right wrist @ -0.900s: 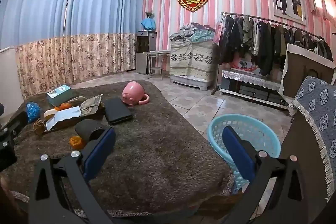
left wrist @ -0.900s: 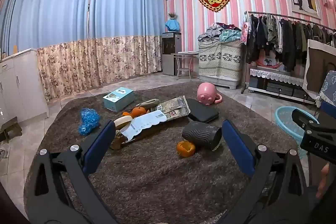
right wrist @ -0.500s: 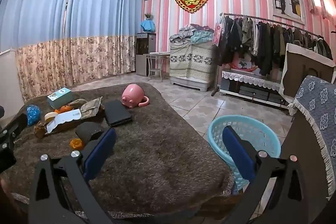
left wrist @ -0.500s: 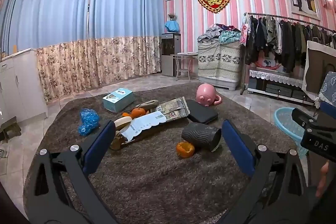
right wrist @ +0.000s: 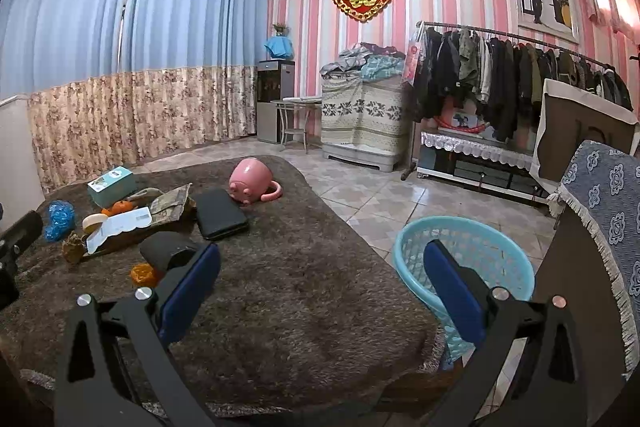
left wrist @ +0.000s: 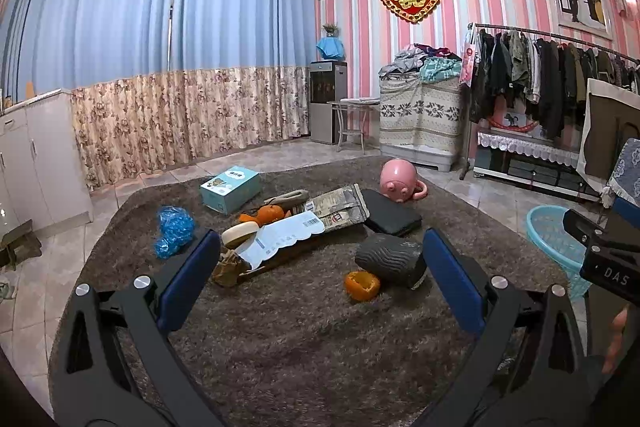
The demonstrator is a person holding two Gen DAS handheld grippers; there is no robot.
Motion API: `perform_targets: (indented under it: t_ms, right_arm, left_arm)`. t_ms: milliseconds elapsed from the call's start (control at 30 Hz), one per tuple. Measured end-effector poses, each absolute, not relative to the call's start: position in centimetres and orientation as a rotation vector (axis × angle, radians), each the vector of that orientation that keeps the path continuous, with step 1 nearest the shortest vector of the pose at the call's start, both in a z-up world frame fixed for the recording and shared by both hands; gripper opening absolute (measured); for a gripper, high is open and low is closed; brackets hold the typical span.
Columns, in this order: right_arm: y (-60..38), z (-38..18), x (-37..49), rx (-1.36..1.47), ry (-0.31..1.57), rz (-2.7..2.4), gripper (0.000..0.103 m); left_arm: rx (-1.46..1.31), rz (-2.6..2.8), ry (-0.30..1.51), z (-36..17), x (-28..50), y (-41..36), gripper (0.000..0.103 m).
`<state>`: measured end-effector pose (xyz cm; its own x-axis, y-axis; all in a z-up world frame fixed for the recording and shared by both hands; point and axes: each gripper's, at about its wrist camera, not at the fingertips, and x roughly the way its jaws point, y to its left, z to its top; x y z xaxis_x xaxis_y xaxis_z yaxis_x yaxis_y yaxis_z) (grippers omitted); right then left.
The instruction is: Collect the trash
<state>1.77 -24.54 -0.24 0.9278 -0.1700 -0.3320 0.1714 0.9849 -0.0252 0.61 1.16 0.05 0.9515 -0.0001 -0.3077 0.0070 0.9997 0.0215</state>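
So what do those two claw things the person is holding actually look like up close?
Both look alike. The left gripper and right gripper each have a matte black angular frame with triangular cut-outs, silver round screw heads, and two flat blue pads as fingers. Seen from the left wrist view, the right one's black body bears white letters "DAS".

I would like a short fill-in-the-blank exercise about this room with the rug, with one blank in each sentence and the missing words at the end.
1. The orange peel lies on the rug right beside the dark ribbed ______.
2. The light blue basket stands on the tiled ______, off the rug's edge.
3. The left gripper and the right gripper both have their jaws ______, with nothing held.
4. The pink piggy bank lies behind the ______ flat case.

Missing words: slipper; floor; open; black
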Motion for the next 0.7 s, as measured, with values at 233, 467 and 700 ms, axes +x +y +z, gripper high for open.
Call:
perform_targets:
  t_ms: [233,467,700]
  right_arm:
    - [-24.62,-0.18,1.76,-0.002,0.341,-0.179,0.099]
    - [-24.81,-0.27,1.75,-0.004,0.342,-0.177,0.099]
    - [-24.67,-0.42,1.63,-0.002,0.34,-0.175,0.099]
  left_arm:
    - [0.019,-0.002,0.312,0.19,0.64,1.34,0.098]
    - [0.015,0.0,0.317,0.18,0.72,1.95,0.098]
    - [0.015,0.002,0.318,-0.01,0.64,1.93,0.098]
